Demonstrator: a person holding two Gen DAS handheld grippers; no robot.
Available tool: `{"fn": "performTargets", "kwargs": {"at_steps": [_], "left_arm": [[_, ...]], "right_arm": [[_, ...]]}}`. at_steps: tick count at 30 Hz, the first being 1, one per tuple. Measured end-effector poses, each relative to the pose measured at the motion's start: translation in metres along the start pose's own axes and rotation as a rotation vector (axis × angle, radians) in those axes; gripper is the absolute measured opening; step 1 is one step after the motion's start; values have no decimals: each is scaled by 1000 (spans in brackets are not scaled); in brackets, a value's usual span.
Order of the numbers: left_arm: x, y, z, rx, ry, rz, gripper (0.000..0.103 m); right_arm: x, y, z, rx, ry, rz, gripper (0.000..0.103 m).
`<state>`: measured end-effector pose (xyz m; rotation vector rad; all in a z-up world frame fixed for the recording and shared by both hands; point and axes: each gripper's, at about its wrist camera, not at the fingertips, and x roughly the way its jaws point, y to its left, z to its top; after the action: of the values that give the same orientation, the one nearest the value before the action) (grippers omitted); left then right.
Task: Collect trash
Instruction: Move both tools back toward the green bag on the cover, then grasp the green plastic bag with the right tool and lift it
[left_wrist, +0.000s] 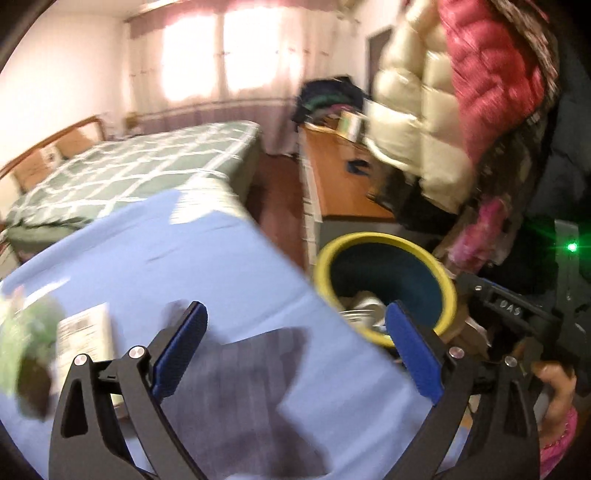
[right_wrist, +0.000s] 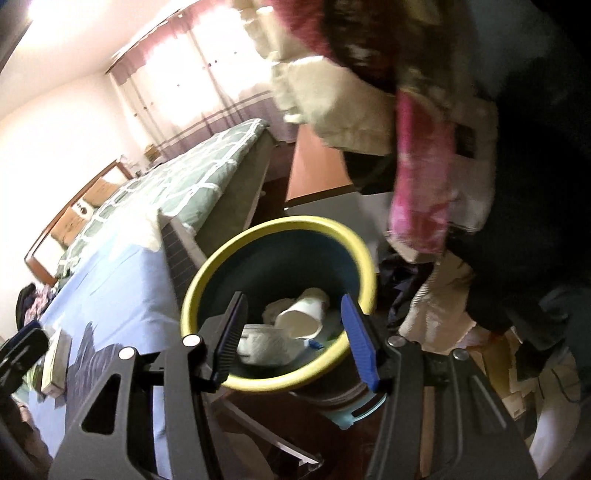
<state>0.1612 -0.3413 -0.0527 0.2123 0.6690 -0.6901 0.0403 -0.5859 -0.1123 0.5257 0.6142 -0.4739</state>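
A dark bin with a yellow rim (left_wrist: 384, 240) stands beside the table covered in blue cloth (left_wrist: 207, 266). Inside the bin (right_wrist: 280, 229) lie a white paper cup (right_wrist: 303, 314), a white bowl-like container (right_wrist: 262, 343) and crumpled paper. My right gripper (right_wrist: 295, 336) hovers over the bin's mouth, jaws apart, nothing between them. My left gripper (left_wrist: 295, 332) is wide open and empty over the table's corner next to the bin. On the cloth at the left lie a blurred green item (left_wrist: 26, 332) and a white printed box (left_wrist: 85, 332).
A bed with a green checked cover (left_wrist: 140, 166) lies beyond the table. A wooden desk (left_wrist: 343, 184) stands behind the bin. Cream and red padded jackets (left_wrist: 443, 110) hang low at the right, above the bin. A hand (left_wrist: 554, 384) holds the right gripper's handle.
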Motion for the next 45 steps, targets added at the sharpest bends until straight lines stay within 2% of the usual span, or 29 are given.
{"fn": "performTargets", "kwargs": {"at_steps": [9,15,21,25,29,31,35,40,44,45], "left_arm": [[-73,118,-47,-184,-83,207,96],[-118,208,-91,-328,-126,365,96],[-156,276,-135,-436,-155,570,96],[-172,312,-165,-503,-137,648,96],[-179,336,-189,-548,-116,699,96],[-184,344,-195,-586,-140,677,96],[-184,348,-198,-601,-146,692,96],[-184,342,-195,-601,-167,716,98],[-183,338,-192,-598,-162,725,98],[-182,337,-192,-599,-162,725,98]], "right_arm": [[-3,72,-14,-132,16,41,51],[-1,134,-28,-242,43,90,51],[-1,212,-47,-366,68,178,51],[3,266,-59,-445,110,269,52],[0,323,-72,-529,121,342,52],[-2,353,-79,-575,118,374,51],[1,405,-96,-638,134,442,52],[23,460,-115,-710,159,446,51],[44,481,-122,-717,198,420,51],[50,483,-124,-707,217,421,47]]}}
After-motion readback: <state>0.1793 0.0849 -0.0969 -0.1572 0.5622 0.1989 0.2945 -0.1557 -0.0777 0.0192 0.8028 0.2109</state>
